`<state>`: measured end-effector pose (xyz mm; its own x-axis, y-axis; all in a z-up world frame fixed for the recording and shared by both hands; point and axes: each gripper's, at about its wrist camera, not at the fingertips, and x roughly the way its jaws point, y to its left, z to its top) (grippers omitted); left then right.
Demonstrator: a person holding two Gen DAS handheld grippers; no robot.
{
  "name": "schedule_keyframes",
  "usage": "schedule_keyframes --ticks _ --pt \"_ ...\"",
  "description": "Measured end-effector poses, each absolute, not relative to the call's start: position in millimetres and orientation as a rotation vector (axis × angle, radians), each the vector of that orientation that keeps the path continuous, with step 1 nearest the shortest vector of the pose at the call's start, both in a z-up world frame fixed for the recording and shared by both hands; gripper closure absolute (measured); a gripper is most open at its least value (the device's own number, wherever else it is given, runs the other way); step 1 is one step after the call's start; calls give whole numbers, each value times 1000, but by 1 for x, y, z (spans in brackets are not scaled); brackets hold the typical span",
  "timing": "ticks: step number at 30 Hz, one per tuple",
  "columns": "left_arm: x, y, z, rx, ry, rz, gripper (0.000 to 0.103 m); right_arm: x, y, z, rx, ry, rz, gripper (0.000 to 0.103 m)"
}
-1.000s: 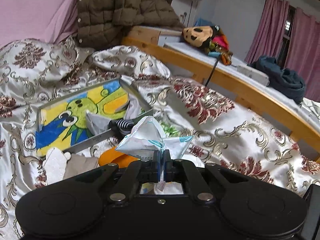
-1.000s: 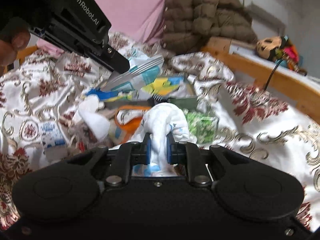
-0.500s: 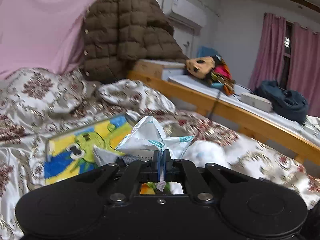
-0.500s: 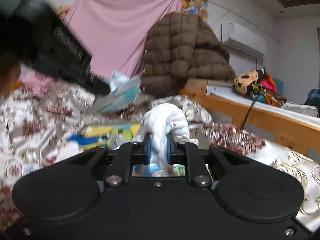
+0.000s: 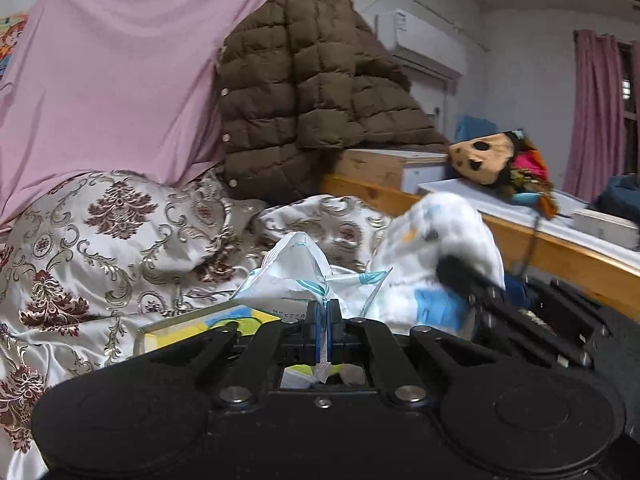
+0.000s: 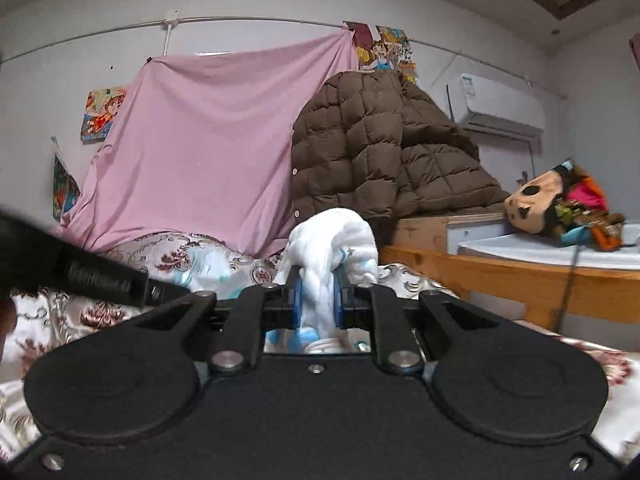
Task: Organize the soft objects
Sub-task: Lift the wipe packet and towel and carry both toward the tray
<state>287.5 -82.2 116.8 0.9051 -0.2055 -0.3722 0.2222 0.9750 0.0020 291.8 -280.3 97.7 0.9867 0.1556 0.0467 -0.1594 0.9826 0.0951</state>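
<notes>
left gripper clamped on crinkled packet | right gripper pinched white cloth | both had risen off bedspread in last second | pickups done, placement pending

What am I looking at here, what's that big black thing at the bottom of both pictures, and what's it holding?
Each black shape is a hand-held two-finger gripper with a camera looking along its fingers; a person holds one in each hand. In the left-hand camera view, the left gripper is shut on a crinkly white plastic packet with teal marks. In the right-hand view, the right gripper is shut on a soft white cloth with blue print. Below lies a shiny cream bedspread with dark red patterns, with a yellow and blue cartoon-print tray on it. Behind hang a pink sheet and a brown quilted jacket.
</notes>
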Motion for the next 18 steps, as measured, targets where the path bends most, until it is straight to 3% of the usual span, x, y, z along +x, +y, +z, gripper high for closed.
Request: schedule_keyframes --ticks 10,18 --pt "360 -80 78 47 439 -101 102 393 -286 62 158 75 217 95" --pt "399 -73 43 -18 563 -36 102 460 -283 38 175 331 278 94"
